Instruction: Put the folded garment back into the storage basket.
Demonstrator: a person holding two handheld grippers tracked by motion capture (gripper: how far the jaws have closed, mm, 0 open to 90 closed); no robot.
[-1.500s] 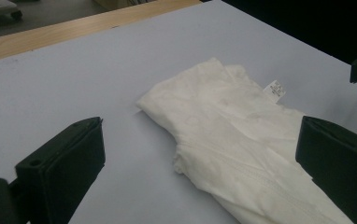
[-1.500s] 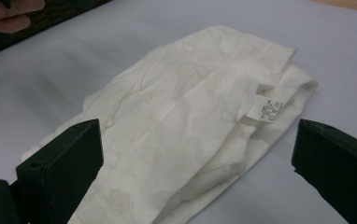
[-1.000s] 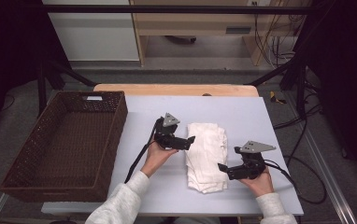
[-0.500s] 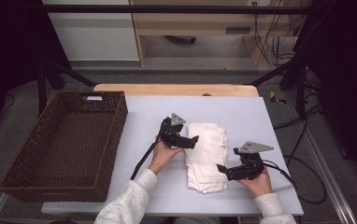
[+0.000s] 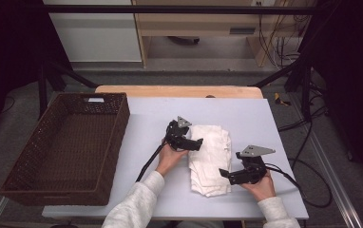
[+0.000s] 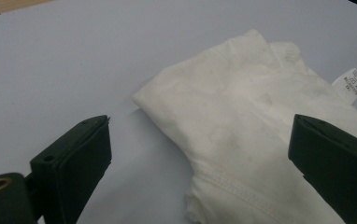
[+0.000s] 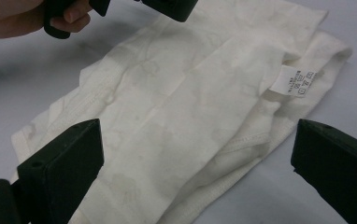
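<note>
Black left gripper point(image 5: 196, 143) and right gripper point(image 5: 224, 173), grey three-cornered plates, trailing cables, light-grey sleeves.

Print on the white garment's point(image 6: 242, 126) label point(image 6: 352, 83): too small.

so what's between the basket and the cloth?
Bare table, except the left tongs with the hand and cable at the cloth's near edge. The high view shows it; the basket sits well apart.

left gripper point(image 5: 197, 143) fingers just closing slightly, still wide, right gripper point(image 5: 223, 174) fingers spread wide
</note>
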